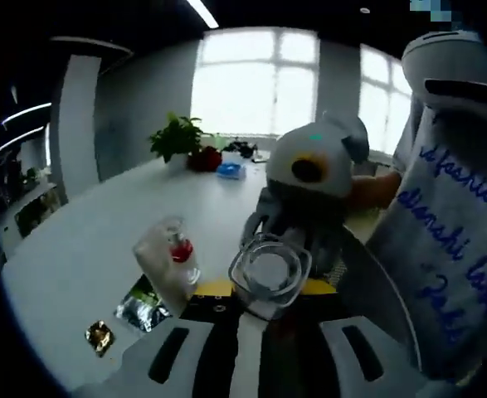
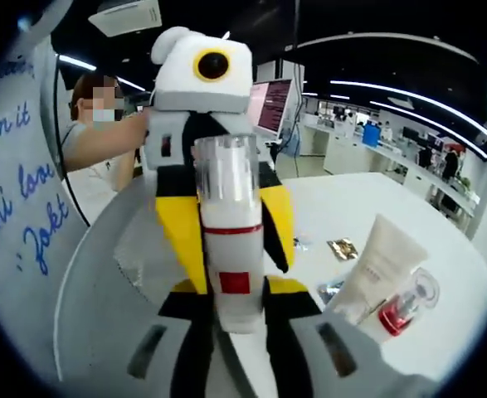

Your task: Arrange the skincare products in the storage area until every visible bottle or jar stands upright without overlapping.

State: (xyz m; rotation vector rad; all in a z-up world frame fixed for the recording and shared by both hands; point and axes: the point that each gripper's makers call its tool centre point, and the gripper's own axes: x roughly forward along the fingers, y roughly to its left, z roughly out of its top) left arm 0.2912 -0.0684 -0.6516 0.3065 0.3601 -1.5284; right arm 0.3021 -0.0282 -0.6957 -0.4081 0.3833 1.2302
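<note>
A white bottle with a red band, a red square and a clear cap hangs above the table between the two grippers, which face each other. My right gripper is shut on its base end. My left gripper is shut on it near the cap, with the yellow-and-black fingers flanking the bottle. A white tube and a small red bottle with a clear cap lie side by side on the white table. The same pair appears left of the held bottle.
Foil sachets lie near the tube. A potted plant and a blue box stand at the table's far end. A person in a lettered white shirt stands close by. Another person and a monitor are behind.
</note>
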